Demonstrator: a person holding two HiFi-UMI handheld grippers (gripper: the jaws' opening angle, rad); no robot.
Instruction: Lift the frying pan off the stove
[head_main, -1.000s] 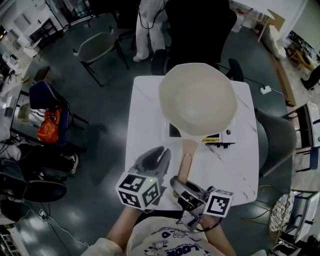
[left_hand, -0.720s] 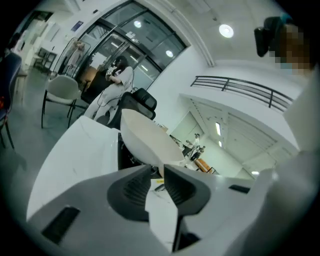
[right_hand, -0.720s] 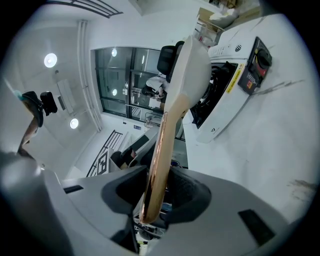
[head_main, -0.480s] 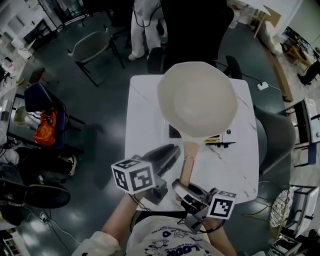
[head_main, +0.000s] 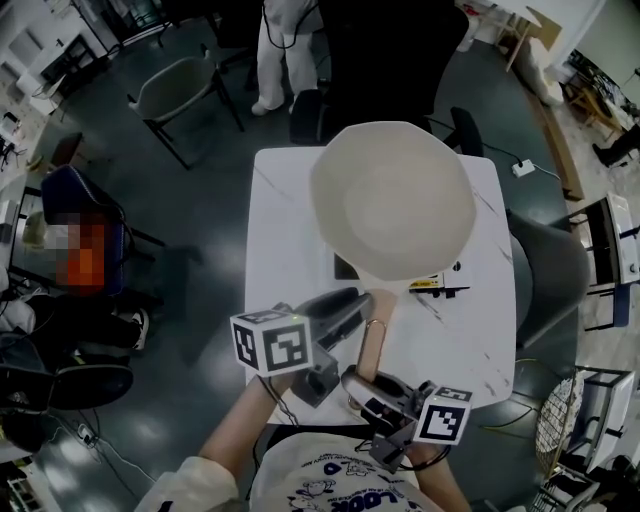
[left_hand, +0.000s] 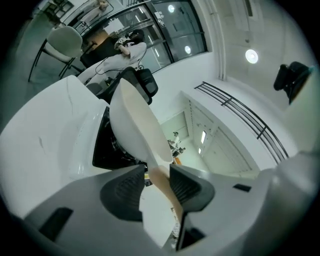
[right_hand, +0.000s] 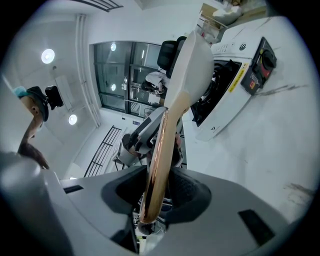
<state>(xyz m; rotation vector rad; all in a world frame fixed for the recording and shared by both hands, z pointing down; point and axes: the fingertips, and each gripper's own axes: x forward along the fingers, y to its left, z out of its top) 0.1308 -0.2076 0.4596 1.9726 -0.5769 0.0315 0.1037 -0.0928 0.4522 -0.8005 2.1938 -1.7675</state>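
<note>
A cream frying pan (head_main: 392, 198) sits over the black-and-white stove (head_main: 445, 284) on the white table (head_main: 285, 230); its wooden handle (head_main: 372, 335) runs toward me. My right gripper (head_main: 362, 380) is shut on the handle's near end (right_hand: 161, 150). My left gripper (head_main: 348, 306) comes in from the left, and its jaws have just been opening. They now straddle the handle (left_hand: 161, 181) near the pan bowl (left_hand: 137, 117), with a gap at the left pad. In the right gripper view the pan (right_hand: 192, 55) tilts above the stove (right_hand: 235, 75).
The table's near edge is right under my grippers. A grey chair (head_main: 170, 95) stands far left, and a dark chair (head_main: 545, 270) hugs the table's right side. A person in white (head_main: 285, 45) stands beyond the table. A power strip (head_main: 522, 167) lies on the floor.
My left gripper has moved right toward the handle, rolled over, and opened its jaws around it. The right gripper and the pan have stayed put.
</note>
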